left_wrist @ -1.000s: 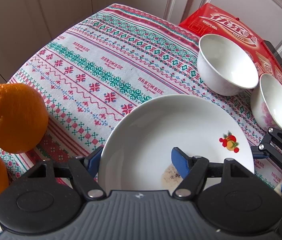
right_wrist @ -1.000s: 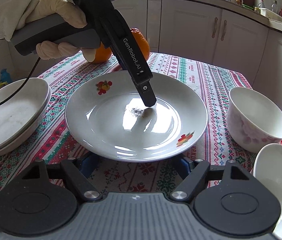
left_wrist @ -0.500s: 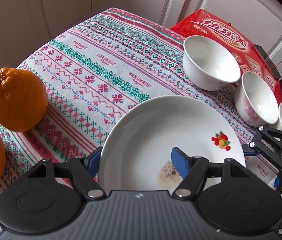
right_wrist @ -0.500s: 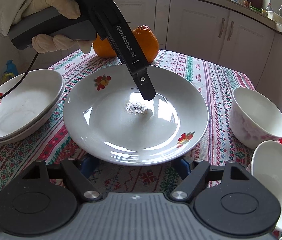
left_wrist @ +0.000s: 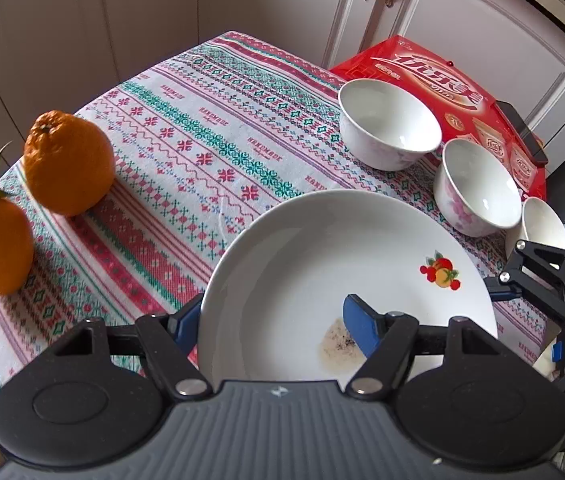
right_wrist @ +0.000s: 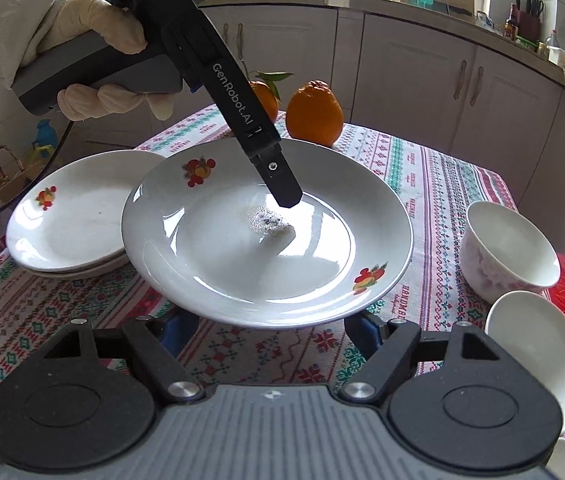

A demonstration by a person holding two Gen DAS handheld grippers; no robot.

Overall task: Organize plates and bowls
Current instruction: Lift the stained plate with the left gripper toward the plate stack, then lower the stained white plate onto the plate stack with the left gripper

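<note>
I have lifted plate (right_wrist: 266, 240) off bench, now partly over plate stack (right_wrist: 70, 220). Left tongs (left_wrist: 274, 320) grasping its rim; right tongs (right_wrist: 266, 330) released below. Stacking next.

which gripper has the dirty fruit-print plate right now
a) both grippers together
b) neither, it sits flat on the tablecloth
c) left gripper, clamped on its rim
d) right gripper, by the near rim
c: the left gripper has one finger over and one under the rim of the plate, which is tilted up off the tablecloth; the right gripper sits open just short of it.
</note>
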